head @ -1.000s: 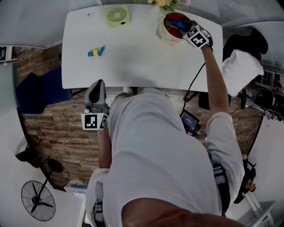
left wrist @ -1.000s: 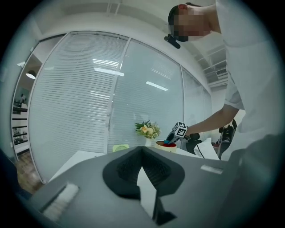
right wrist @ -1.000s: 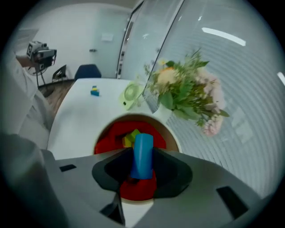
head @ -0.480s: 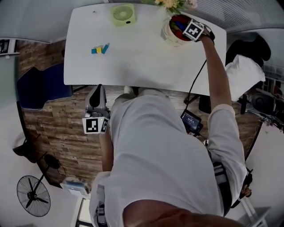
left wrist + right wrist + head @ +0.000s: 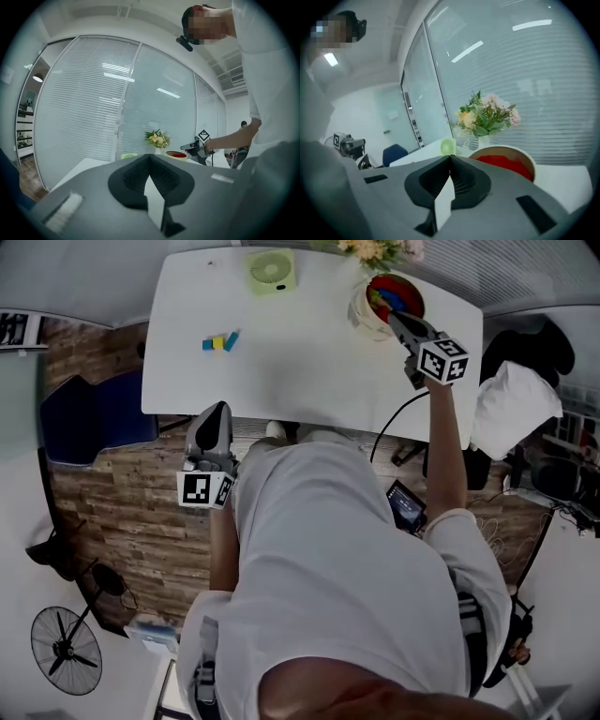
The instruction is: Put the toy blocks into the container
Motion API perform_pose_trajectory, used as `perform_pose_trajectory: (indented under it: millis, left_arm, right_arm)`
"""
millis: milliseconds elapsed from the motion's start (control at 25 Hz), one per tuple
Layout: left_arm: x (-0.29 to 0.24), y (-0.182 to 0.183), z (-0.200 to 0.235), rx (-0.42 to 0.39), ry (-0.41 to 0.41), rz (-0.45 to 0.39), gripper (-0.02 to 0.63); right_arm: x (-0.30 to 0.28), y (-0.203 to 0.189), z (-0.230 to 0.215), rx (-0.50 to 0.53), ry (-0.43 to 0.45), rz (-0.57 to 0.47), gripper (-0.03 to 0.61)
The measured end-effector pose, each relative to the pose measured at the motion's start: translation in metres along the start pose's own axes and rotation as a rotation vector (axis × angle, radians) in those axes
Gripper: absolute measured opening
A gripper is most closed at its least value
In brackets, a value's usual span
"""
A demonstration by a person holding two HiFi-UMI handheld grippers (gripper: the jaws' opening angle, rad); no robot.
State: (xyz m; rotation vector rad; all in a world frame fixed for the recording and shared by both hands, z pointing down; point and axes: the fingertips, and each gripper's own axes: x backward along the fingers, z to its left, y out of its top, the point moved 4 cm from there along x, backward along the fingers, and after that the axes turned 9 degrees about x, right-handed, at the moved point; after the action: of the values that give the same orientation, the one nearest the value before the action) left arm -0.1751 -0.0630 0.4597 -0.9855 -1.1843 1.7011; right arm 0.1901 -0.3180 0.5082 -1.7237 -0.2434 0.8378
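Note:
A round cream container [image 5: 360,307] with a red inside stands at the table's back right and holds several coloured blocks. A blue, a yellow and a cyan block [image 5: 221,341] lie together at the table's left. My right gripper [image 5: 394,320] hovers just in front of the container [image 5: 506,161], pointing at it; its jaws have just closed with nothing between them. My left gripper [image 5: 217,411] is shut and empty at the table's front edge, well short of the loose blocks. The left gripper view shows the container [image 5: 176,155] and the right gripper [image 5: 190,148] far off.
A green fan [image 5: 274,270] and a vase of flowers [image 5: 375,249] stand along the white table's [image 5: 309,371] back edge. A blue chair [image 5: 84,427] sits left of the table. A black chair with a white cloth [image 5: 511,395] is on the right.
The right gripper has drawn back from over the container toward the front right and rolled. Its jaws are now closed. The left gripper stays put.

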Motion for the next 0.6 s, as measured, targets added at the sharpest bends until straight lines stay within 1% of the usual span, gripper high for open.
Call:
perform_pose_trajectory:
  millis: [160,280,360,440,480,600]
  left_arm:
    - [-0.007,0.002,-0.001,-0.040,-0.024,0.012,-0.003]
    - [-0.009,0.001,-0.004,-0.039,-0.043,0.020,-0.003]
    - [-0.010,0.000,-0.006,-0.028,-0.061,0.020,-0.003]
    - [-0.010,0.000,-0.010,-0.021,-0.084,0.020,-0.003]
    - [-0.010,-0.001,-0.013,-0.020,-0.098,0.022,-0.003]
    - [-0.009,-0.002,-0.027,-0.013,-0.157,0.023,-0.003]
  right_arm:
    - [0.016,-0.014,0.049,-0.124,-0.007,-0.133,0.003]
    - [0.030,-0.018,0.083,-0.211,-0.014,-0.228,0.003]
    - [0.041,-0.016,0.106,-0.237,-0.026,-0.308,0.003]
    - [0.051,-0.013,0.131,-0.220,-0.037,-0.367,0.003]
    - [0.055,-0.011,0.145,-0.201,-0.038,-0.376,0.002]
    - [0.068,-0.007,0.190,-0.111,-0.038,-0.351,0.002]
